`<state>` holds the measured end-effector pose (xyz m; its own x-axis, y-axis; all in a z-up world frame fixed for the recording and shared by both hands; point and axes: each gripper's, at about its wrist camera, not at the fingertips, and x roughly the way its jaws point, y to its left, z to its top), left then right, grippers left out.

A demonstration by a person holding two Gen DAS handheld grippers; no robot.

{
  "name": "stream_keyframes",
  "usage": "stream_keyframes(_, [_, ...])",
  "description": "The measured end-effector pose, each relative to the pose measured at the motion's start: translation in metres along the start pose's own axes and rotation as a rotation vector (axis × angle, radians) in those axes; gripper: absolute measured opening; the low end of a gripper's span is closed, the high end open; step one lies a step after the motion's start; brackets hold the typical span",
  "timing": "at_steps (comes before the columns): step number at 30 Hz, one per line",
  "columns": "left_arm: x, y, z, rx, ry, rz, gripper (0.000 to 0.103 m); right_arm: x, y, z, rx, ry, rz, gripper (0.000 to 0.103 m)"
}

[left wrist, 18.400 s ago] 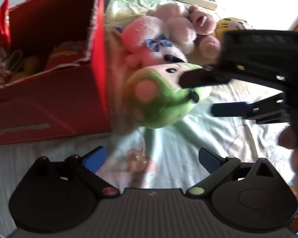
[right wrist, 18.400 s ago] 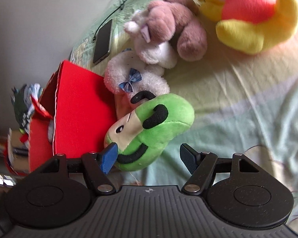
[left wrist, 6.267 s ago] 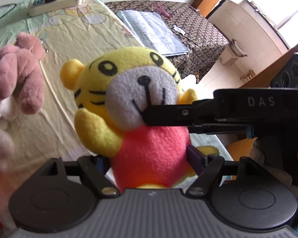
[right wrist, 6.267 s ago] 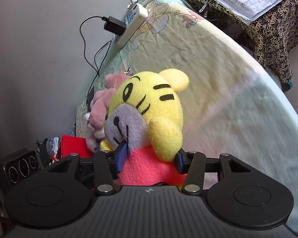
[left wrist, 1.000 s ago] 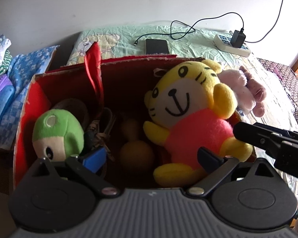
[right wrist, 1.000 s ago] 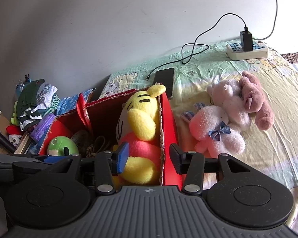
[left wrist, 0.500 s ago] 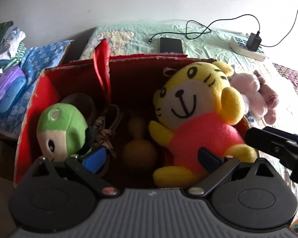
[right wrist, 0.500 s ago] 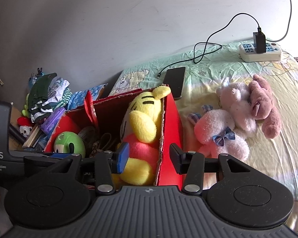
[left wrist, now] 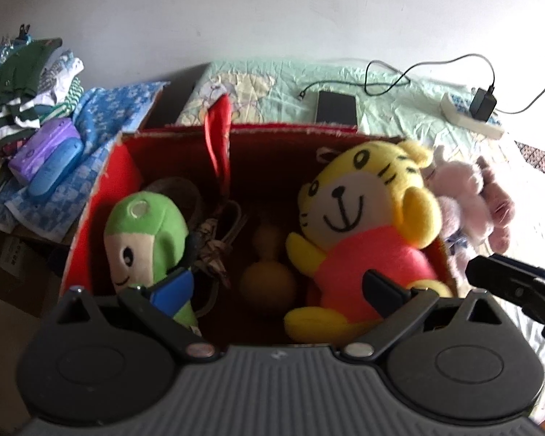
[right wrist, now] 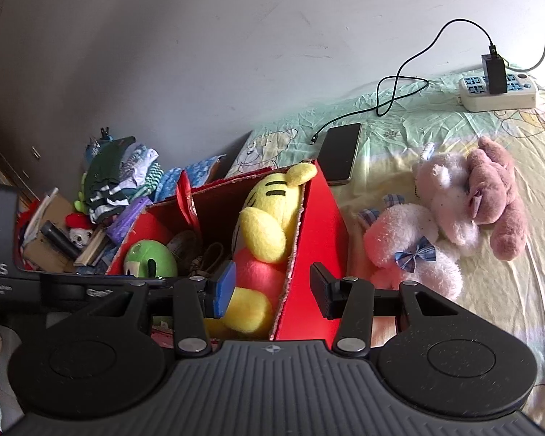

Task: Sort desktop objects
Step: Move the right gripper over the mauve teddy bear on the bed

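Observation:
The open red box (left wrist: 101, 181) holds a yellow tiger plush (left wrist: 359, 218) at its right end and a green plush (left wrist: 145, 232) at its left end. My left gripper (left wrist: 276, 287) hangs open above the box with nothing between its fingers. My right gripper (right wrist: 272, 289) is open over the box's right wall (right wrist: 319, 236), with the tiger (right wrist: 265, 225) lying free below its left finger. Three pink and white plush toys (right wrist: 450, 214) lie on the bed sheet to the right of the box.
A tan gourd (left wrist: 269, 272) and dark sandals (left wrist: 214, 239) lie in the box's middle. A phone (right wrist: 339, 152), its cable and a power strip (right wrist: 497, 91) lie behind on the sheet. Folded clothes and books (right wrist: 105, 189) are piled left of the box.
My left gripper has risen a little over the box. The right gripper has drifted right, away from the tiger. The tiger stays still in the box, and both jaws keep their width.

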<state>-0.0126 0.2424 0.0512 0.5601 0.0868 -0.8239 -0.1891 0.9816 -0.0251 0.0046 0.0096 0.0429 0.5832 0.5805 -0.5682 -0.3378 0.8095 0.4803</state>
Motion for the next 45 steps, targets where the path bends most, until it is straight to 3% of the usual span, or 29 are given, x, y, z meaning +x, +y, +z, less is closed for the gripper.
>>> stream_keyframes(7, [-0.021,-0.034,0.006,0.042,-0.050,-0.022,0.099,-0.021,-0.035,0.002,0.050,-0.022,0.022,0.050])
stream_keyframes(16, [-0.018,-0.109,0.023,0.091,-0.050,-0.171,0.099,-0.048,-0.105,0.004,0.185,-0.019,-0.029,0.051])
stream_keyframes(27, [0.045,-0.217,0.055,0.163,-0.021,-0.320,0.099,-0.066,-0.206,0.024,0.438,-0.041,-0.094,0.051])
stream_keyframes(31, [0.076,-0.248,0.063,0.192,-0.020,-0.326,0.099,-0.065,-0.238,0.035,0.517,-0.054,-0.103,0.052])
stream_keyframes(39, [0.133,-0.278,0.065,0.224,0.052,-0.318,0.099,-0.043,-0.280,0.051,0.589,-0.039,-0.081,0.052])
stream_keyframes(45, [0.147,-0.289,0.067,0.222,0.071,-0.347,0.099,-0.025,-0.291,0.062,0.557,-0.025,-0.065,0.049])
